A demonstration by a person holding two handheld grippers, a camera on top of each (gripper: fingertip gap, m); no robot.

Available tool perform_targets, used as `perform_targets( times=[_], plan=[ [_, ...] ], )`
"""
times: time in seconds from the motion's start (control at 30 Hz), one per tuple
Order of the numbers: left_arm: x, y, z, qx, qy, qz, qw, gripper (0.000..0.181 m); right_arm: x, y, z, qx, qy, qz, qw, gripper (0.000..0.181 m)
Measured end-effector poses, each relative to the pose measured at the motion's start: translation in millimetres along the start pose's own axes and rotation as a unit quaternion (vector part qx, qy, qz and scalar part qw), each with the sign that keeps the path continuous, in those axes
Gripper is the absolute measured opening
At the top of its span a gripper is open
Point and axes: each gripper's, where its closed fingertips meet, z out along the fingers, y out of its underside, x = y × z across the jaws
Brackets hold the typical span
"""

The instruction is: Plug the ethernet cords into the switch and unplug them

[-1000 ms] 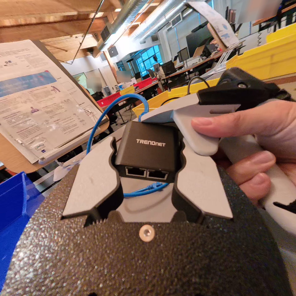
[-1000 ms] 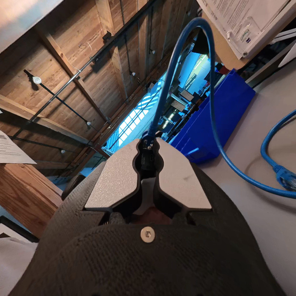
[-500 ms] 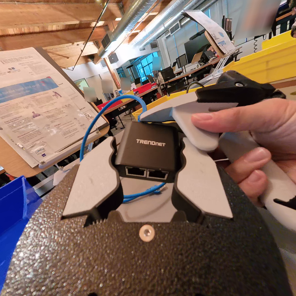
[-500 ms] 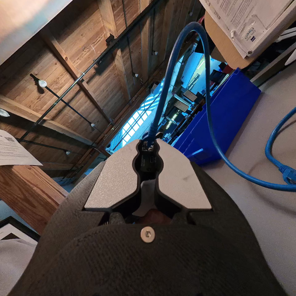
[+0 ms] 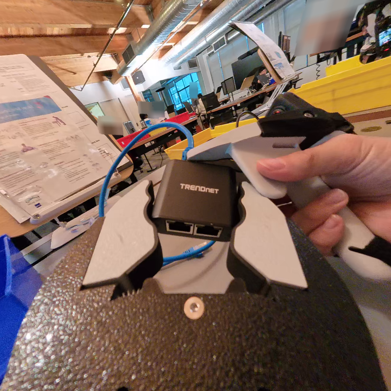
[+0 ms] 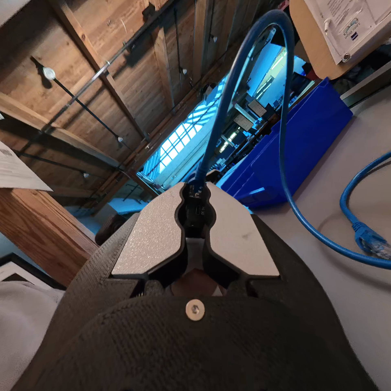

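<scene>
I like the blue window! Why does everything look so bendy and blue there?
Right wrist view: the wide lens bends the beams, and the bright window glows blue against dark wood. Left wrist view: even light, with the black switch sharp and the far desks soft.

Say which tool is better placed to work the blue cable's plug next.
Right: the right tool is shut on the blue ethernet cable's plug at the small black box-shaped switch; the left tool only holds that switch.
</scene>
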Motion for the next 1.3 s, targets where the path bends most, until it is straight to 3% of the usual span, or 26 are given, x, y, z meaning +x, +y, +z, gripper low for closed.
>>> perform_targets(
  times=[0.47,0.83,0.93,1.03,1.17,1.3],
  plan=[
    [-3.4,0.1,-1.8,0.011,-0.014,0.048,0.999,0.074,-0.7,2.4,3.1,-0.012,-0.005,-0.031,0.999,0.013],
    [-9.4,-16.3,-9.2,0.047,-0.046,0.091,0.994,0.074,-16.1,-2.0,9.7,0.0,-0.027,-0.06,0.998,0.013],
    [-12.3,-18.7,-14.4,0.045,-0.069,0.154,0.985,0.074,-10.1,-39.0,-7.1,0.074,-0.025,-0.04,0.996,0.013],
    [-24.0,-6.6,-14.3,0.027,-0.067,0.086,0.994,0.073,-13.1,-53.4,-20.4,0.026,0.019,-0.164,0.986,0.013],
    [-39.4,-0.9,-18.9,0.015,-0.07,0.072,0.995,0.074,-42.9,-75.4,-30.6,-0.05,0.032,-0.257,0.965,0.013],
    [-47.3,8.9,-20.7,0.001,-0.077,0.061,0.995,0.074,-86.9,-113.4,-35.6,-0.075,0.024,-0.346,0.935,0.013]
  ],
)
